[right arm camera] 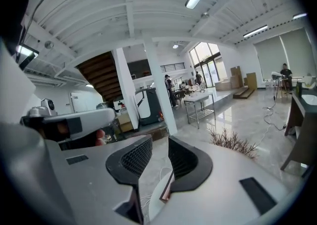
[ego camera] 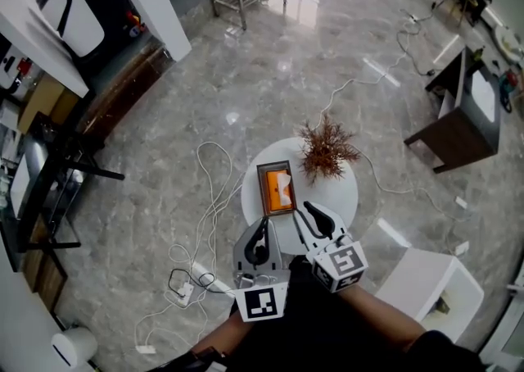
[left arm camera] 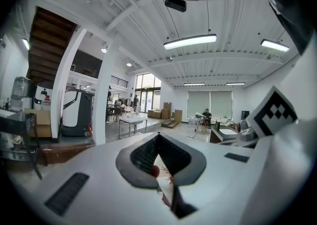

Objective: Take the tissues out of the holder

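Grey marble floor (ego camera: pixel 270 92), round white counter (ego camera: pixel 340 190) at centre frame. Tissues (ego camera: pixel 283 190) sit in the holder (ego camera: pixel 277 188); none extracted. Just below it, your left hand-held gripper (ego camera: pixel 263 224) is closed and empty, and your right hand-held gripper (ego camera: pixel 315 213) is narrowly parted and empty.

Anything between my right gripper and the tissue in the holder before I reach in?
Nothing visible. The right gripper, jaws apart and empty, is by the near right corner of the tissue holder, with the tissue exposed on top. The dried plant stands farther back on the table, off that path.
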Demonstrator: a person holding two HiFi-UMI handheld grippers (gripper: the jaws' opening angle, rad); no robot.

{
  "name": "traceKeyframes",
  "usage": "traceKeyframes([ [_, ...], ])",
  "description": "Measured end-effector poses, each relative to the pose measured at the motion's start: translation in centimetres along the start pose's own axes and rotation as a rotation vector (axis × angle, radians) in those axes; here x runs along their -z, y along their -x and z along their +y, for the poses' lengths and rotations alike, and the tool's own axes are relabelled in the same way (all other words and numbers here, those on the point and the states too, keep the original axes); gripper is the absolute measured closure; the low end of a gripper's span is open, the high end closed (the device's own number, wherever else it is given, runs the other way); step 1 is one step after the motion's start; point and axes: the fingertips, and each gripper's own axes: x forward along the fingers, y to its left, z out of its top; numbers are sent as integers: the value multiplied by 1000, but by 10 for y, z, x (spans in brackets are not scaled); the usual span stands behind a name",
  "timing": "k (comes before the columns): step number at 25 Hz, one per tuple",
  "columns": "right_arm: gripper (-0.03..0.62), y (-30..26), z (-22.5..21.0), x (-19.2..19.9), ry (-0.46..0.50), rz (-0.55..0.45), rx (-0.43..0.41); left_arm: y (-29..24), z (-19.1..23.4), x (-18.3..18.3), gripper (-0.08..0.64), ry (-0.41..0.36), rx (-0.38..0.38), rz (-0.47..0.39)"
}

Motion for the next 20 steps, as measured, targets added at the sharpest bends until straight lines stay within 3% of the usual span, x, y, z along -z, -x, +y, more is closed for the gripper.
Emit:
traceKeyframes([
  [6, 461, -35, -14, 44, -112, 106, 56, 3, 36, 4, 561, -3, 5, 20],
  [14, 421, -71, -17, 93, -64, 250, 121, 5, 77, 1, 561, -9, -1, 3],
  [20, 392, -83, -31, 120, -65, 330, 163, 2, 85, 8, 561, -24, 46, 13],
])
